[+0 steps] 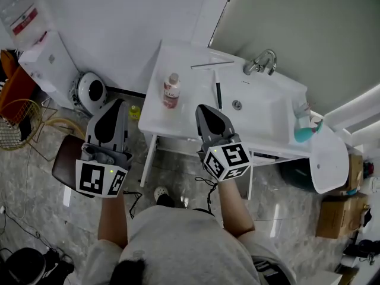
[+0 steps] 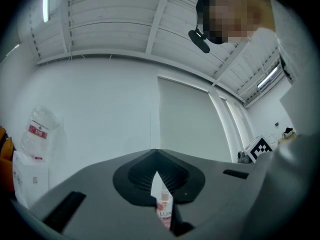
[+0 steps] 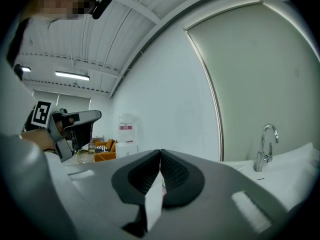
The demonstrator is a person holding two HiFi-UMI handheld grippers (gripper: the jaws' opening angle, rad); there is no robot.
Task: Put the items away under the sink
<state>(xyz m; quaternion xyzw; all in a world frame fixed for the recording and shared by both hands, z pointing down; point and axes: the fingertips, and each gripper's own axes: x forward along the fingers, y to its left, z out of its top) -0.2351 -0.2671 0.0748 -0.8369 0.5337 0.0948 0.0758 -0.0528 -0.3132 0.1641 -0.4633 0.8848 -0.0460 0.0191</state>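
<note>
We're right at the start, by the look of it: the pink bottle (image 1: 171,91) stands on the sink counter (image 1: 153,108), with a white squeegee (image 1: 212,64) and a dark stick (image 1: 218,95) lying near the basin. As far as we can see, nothing is stowed below. Our left gripper (image 1: 116,103) and right gripper (image 1: 205,109) hover just short of the counter, jaws pressed tip to tip, holding nothing.

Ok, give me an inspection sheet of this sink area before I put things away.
Surface: white sink counter, basin on its right half.
Job's things: pink-and-white bottle upright on the counter's left; long white tool lying at the back; teal item at the right edge.
Clutter: cardboard boxes on the floor, right.
Grippers: left gripper and right gripper both empty, fingers shut.
Cables: thin dark cable on the floor, lower left.
Surroundings: water dispenser, wire basket, brown stool at left.
</note>
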